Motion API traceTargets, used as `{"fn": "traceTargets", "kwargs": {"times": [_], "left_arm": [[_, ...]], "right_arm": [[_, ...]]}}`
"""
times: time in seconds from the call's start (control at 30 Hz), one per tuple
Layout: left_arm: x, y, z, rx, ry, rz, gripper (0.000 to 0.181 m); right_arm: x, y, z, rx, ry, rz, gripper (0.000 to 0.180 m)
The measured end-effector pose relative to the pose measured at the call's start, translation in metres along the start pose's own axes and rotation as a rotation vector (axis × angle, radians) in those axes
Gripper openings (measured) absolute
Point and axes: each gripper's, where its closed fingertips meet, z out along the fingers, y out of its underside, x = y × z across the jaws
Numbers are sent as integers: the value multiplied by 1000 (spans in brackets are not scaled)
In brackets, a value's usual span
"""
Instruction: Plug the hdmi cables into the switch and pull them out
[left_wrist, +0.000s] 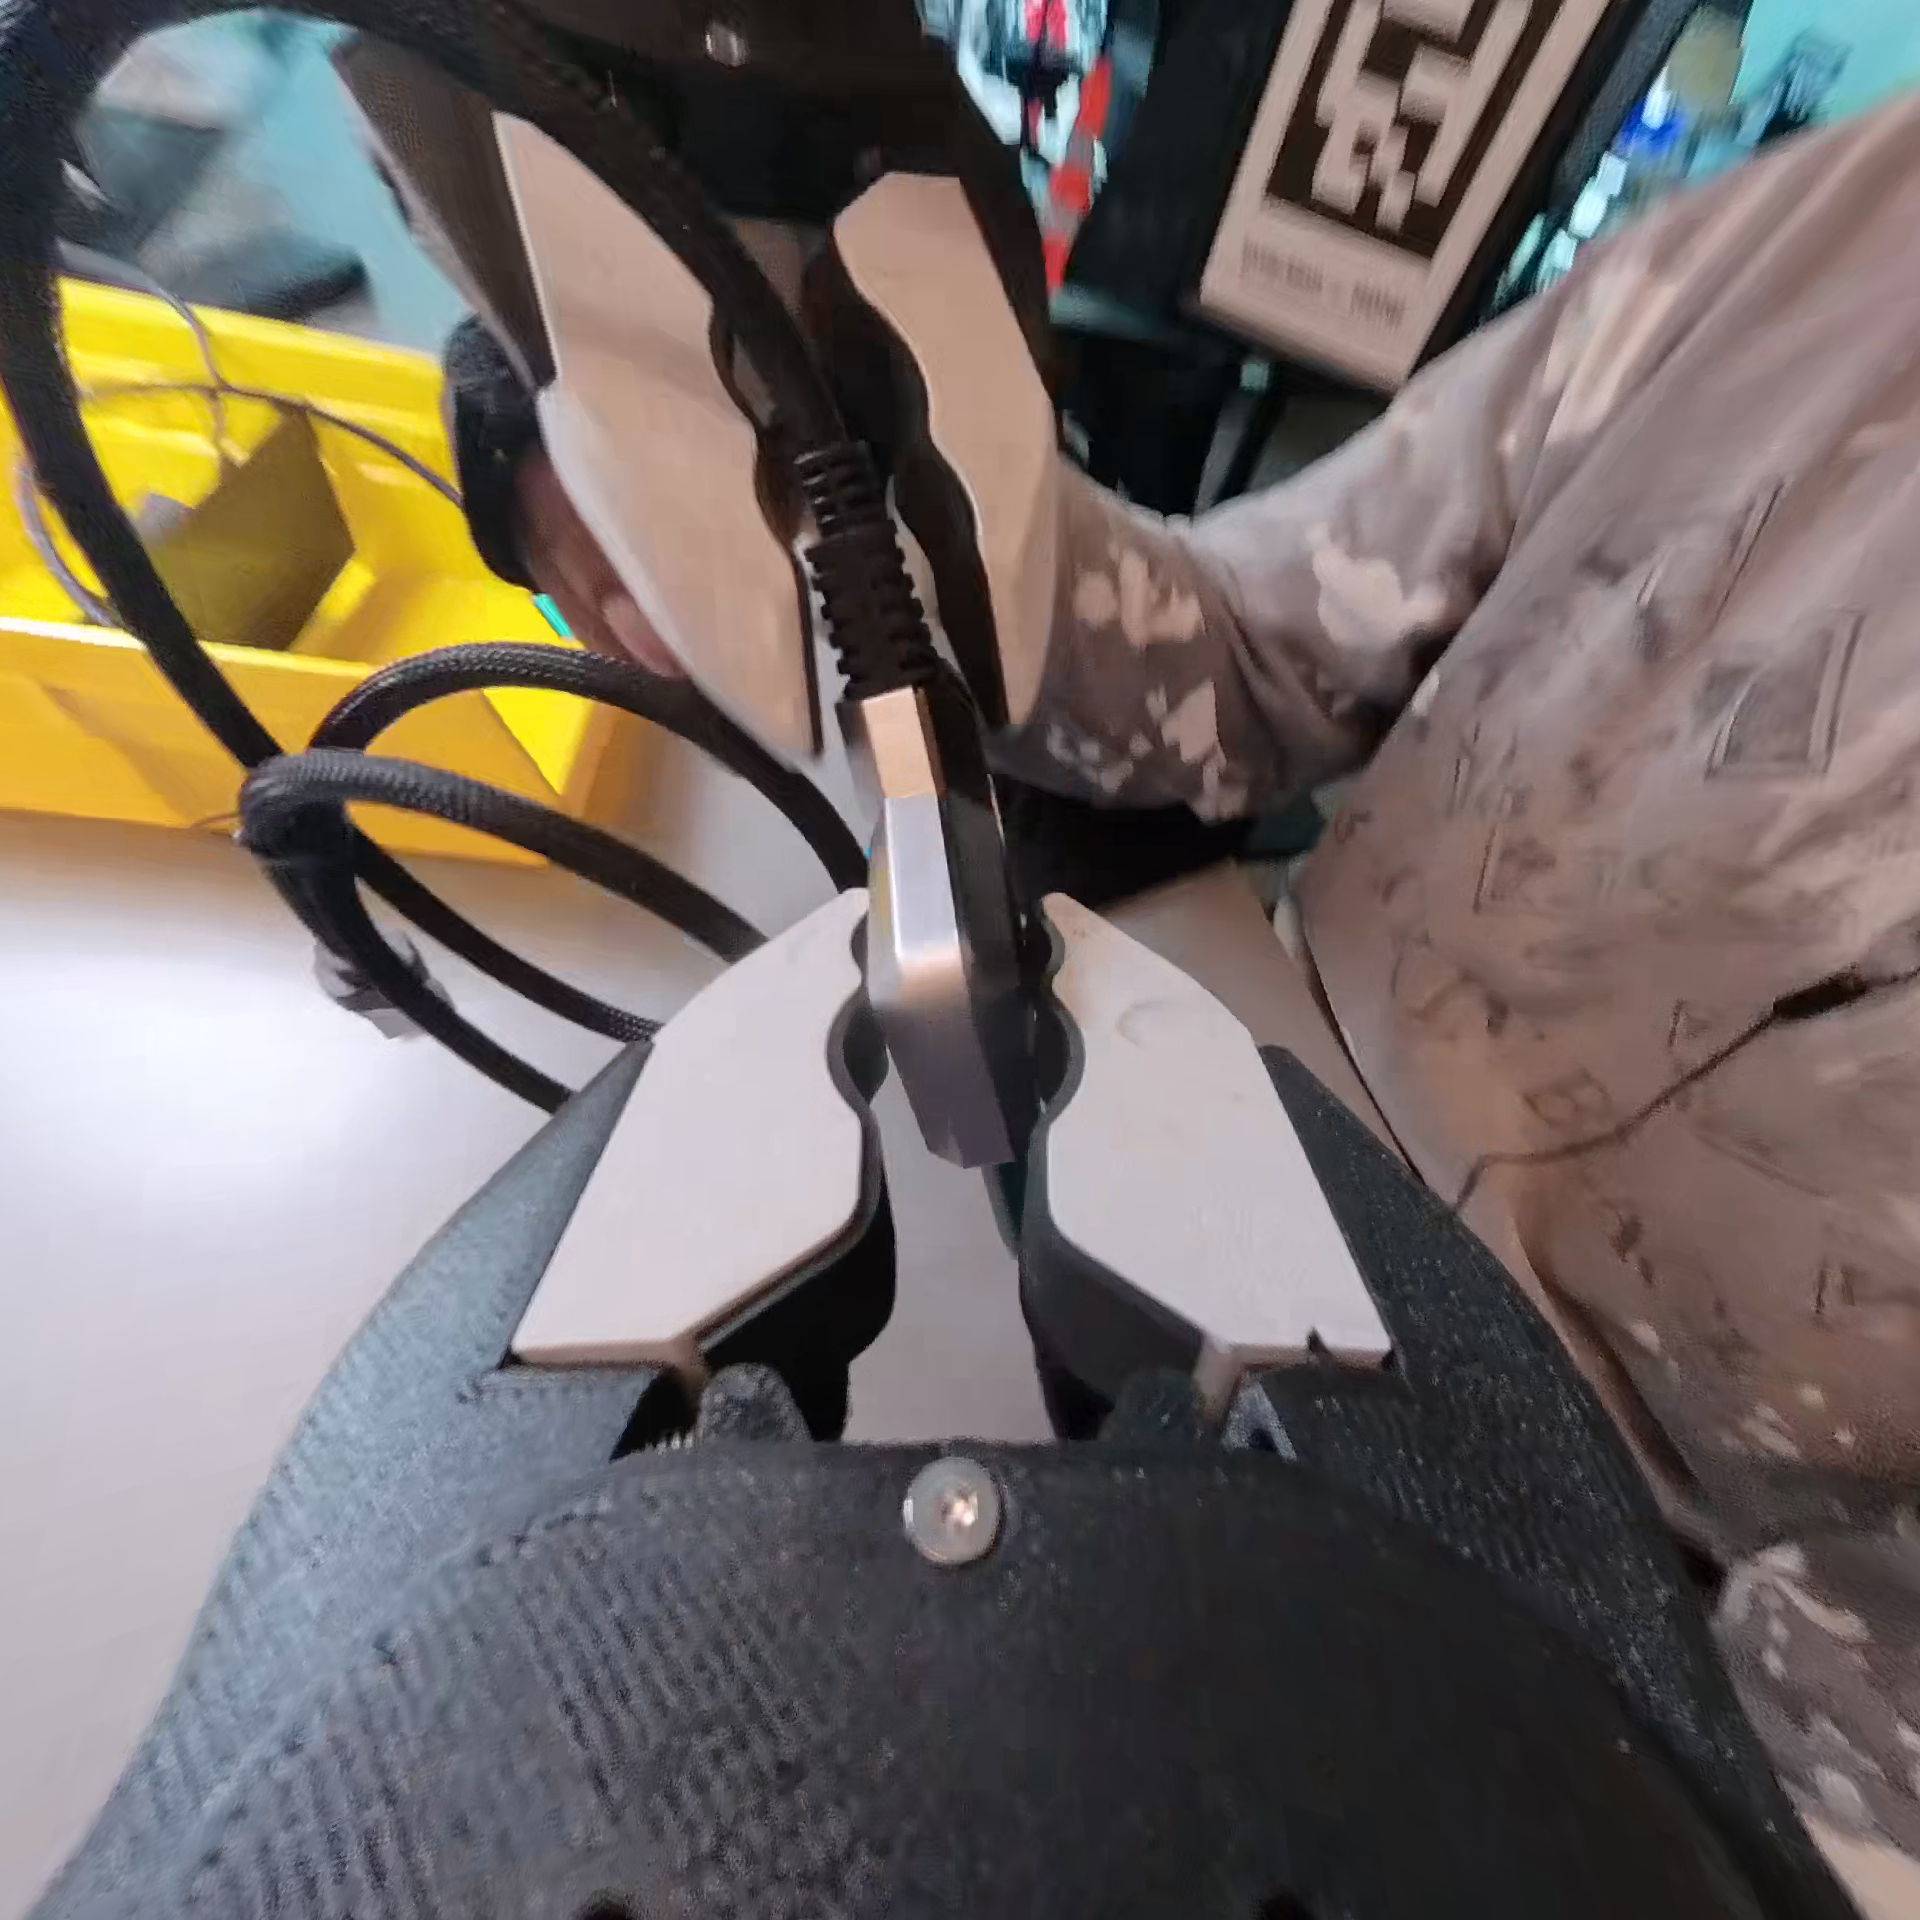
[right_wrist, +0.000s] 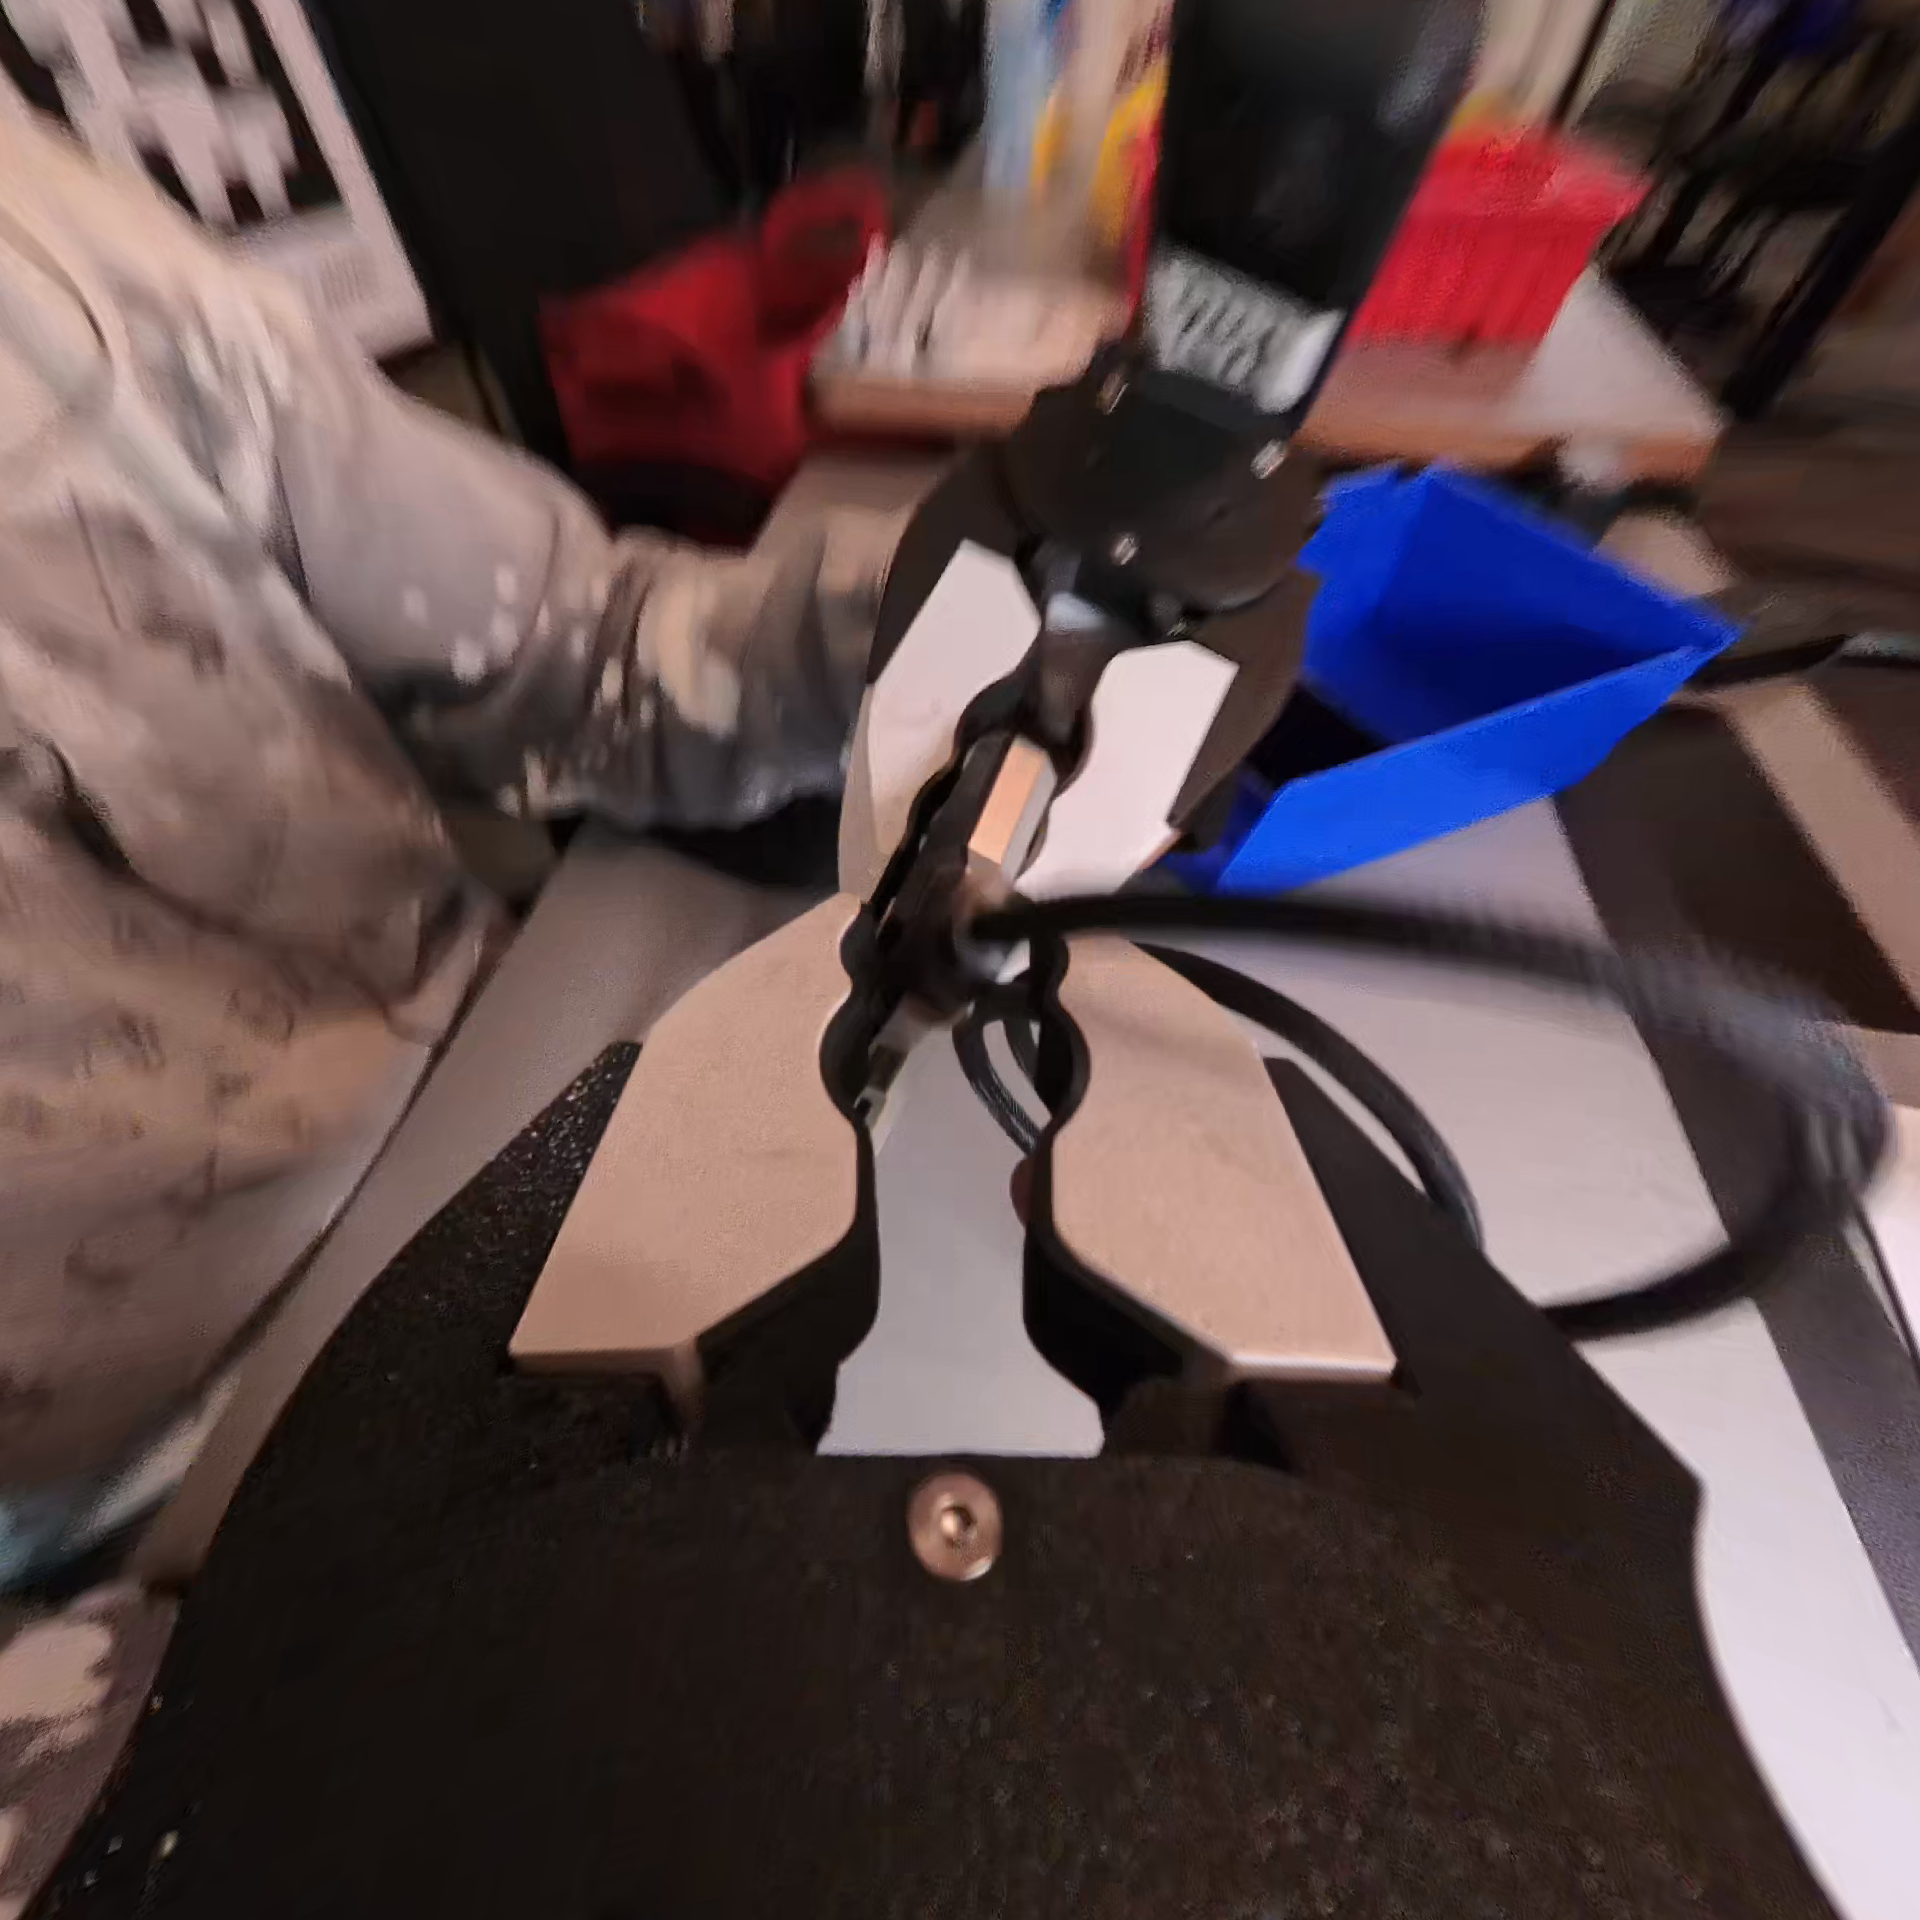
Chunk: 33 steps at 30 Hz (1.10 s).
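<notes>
In the left wrist view my left gripper (left_wrist: 951, 935) is shut on a flat silver switch (left_wrist: 925, 997), held on edge above the white table (left_wrist: 156, 1039). My right gripper (left_wrist: 904, 717) comes from the top, shut on the black strain relief of an HDMI cable plug (left_wrist: 868, 582). The plug's silver body (left_wrist: 899, 743) meets the switch's top edge; I cannot tell how deep it sits. In the blurred right wrist view my right gripper (right_wrist: 956, 966) is shut on the plug (right_wrist: 935, 935), and the left gripper (right_wrist: 1008, 862) opposite holds the switch (right_wrist: 1008, 800).
Black braided cable (left_wrist: 468, 810) loops on the table at the left and trails right in the right wrist view (right_wrist: 1455, 956). A yellow bin (left_wrist: 312, 665) stands behind it. A blue bin (right_wrist: 1455, 675) stands beyond. A person's patterned sleeve (left_wrist: 1558, 623) fills the right.
</notes>
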Motion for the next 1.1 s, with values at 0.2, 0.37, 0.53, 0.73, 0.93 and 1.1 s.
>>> {"fn": "traceTargets", "kwargs": {"times": [0.2,0.37,0.53,0.73,0.93,1.1], "left_arm": [[-47,-39,-47,400,-229,-34,22],[-52,-51,-57,518,-264,-24,22],[-30,-25,-37,214,-204,16,25],[-20,14,6,-120,-188,79,25],[-42,2,-5,-28,-303,63,21],[-62,-22,-55,252,-402,-37,22]], "right_arm": [[44,-6,-16,214,101,150,40],[58,-13,6,199,202,104,25],[29,13,5,-102,156,-6,20],[1,43,4,-398,126,-48,20],[35,8,-14,-263,426,-147,28],[27,-103,-55,337,715,-260,26]]}}
